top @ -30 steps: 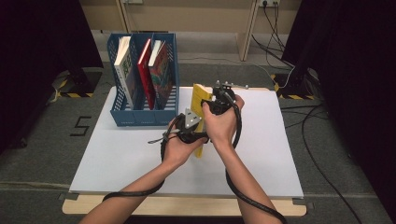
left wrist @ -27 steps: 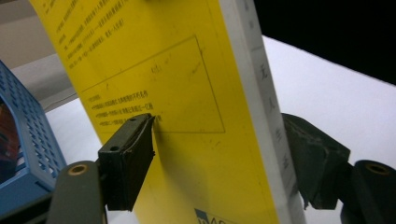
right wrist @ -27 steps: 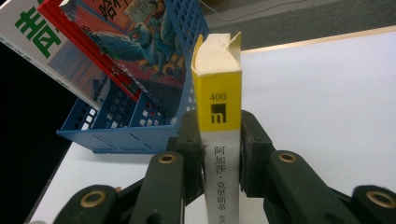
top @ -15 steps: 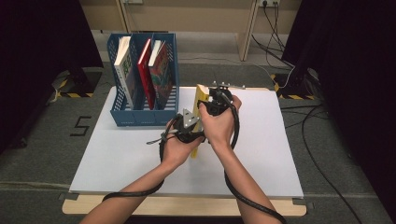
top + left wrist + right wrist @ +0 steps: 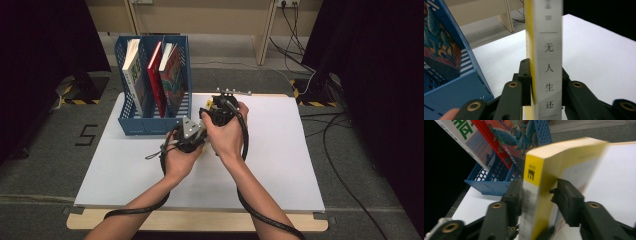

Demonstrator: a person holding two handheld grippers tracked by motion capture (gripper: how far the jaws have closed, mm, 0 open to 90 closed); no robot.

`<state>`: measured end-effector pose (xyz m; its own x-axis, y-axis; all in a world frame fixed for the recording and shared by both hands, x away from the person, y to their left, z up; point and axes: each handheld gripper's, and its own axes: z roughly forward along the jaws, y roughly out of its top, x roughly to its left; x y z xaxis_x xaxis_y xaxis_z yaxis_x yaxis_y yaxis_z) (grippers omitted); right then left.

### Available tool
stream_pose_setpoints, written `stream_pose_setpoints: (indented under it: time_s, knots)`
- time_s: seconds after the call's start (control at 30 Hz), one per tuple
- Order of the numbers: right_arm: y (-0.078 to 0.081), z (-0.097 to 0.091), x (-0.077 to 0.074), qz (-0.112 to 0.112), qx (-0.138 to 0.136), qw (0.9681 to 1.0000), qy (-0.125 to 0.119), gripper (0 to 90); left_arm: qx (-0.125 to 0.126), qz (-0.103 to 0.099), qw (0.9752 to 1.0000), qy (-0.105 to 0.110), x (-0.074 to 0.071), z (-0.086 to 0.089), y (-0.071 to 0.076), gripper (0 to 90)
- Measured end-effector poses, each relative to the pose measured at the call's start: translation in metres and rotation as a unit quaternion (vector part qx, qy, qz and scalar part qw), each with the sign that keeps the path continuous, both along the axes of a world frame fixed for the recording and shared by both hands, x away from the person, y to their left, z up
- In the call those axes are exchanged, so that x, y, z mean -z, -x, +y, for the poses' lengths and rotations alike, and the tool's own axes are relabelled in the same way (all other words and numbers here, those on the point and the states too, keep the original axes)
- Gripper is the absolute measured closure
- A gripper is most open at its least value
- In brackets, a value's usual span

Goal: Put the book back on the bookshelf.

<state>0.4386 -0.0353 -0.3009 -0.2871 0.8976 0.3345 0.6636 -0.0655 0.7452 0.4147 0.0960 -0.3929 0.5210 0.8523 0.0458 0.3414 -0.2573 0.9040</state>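
— Where's the yellow book (image 5: pixel 541 182) right now?

— Standing on edge on the white table (image 5: pixel 280 165), just to the right of the blue file rack (image 5: pixel 150 125), with both hands around it. The left gripper (image 5: pixel 546 82) has just been closing, and its jaws press on either side of the spine.

— And the other one?

— The right gripper (image 5: pixel 536 195) has just been opening: its jaws straddle the book's top corner with a gap on one side (a handover, I'd judge).

— How far along?

— Three books already lean in the rack's slots: a white one (image 5: pixel 134 75), a red one (image 5: pixel 156 70), a colourful one (image 5: pixel 172 70). This one isn't in the rack yet; lifting it over and slotting it in is left.
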Motion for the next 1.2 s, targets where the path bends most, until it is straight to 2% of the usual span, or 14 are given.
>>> stream_pose_setpoints:
  time_s: [0.1,0.2,0.33,0.4,0.43,0.5,0.53,0.6,0.7,0.9,1.2]
  knots:
    - [0.001,0.002,-0.001,0.000,-0.005,1.0000,-0.002,54.1,0.002,-0.003,1.0000,-0.004,-0.001,0.005,0.000,75.0]
    - [0.005,0.004,-0.006,0.004,-0.022,0.9997,-0.014,58.6,0.001,-0.003,1.0000,0.003,0.000,0.011,-0.002,75.1]
    - [0.007,0.004,-0.008,0.003,-0.030,0.9994,-0.019,57.9,0.003,0.001,0.9999,0.015,0.001,0.017,-0.002,75.1]
    - [0.007,0.001,-0.007,0.001,-0.031,0.9992,-0.026,57.9,0.003,0.001,0.9998,0.018,0.002,0.020,-0.002,75.1]
    - [0.007,-0.003,-0.006,0.003,-0.036,0.9986,-0.038,57.7,0.004,0.002,0.9998,0.021,0.002,0.023,-0.002,75.0]
    - [0.008,-0.006,-0.006,0.000,-0.036,0.9985,-0.043,57.6,0.004,0.003,0.9997,0.023,0.003,0.025,-0.002,75.1]
    - [0.010,-0.013,-0.006,-0.005,-0.035,0.9980,-0.053,57.7,0.004,0.004,0.9997,0.024,0.003,0.028,-0.002,75.0]
    - [0.011,-0.015,-0.006,-0.003,-0.034,0.9977,-0.058,57.7,0.004,0.005,0.9996,0.027,0.003,0.030,-0.002,75.0]
    - [0.011,-0.031,-0.002,-0.001,-0.023,0.9980,-0.059,57.9,0.007,0.010,0.9995,0.029,0.004,0.035,-0.002,74.9]
    - [0.011,-0.051,0.008,0.008,-0.001,0.9981,-0.061,57.9,0.016,0.016,0.9994,0.026,0.005,0.043,0.000,74.6]
    - [0.013,-0.071,0.024,0.025,0.016,0.9979,-0.058,58.0,0.020,0.031,0.9989,0.030,0.011,0.063,0.007,73.8]
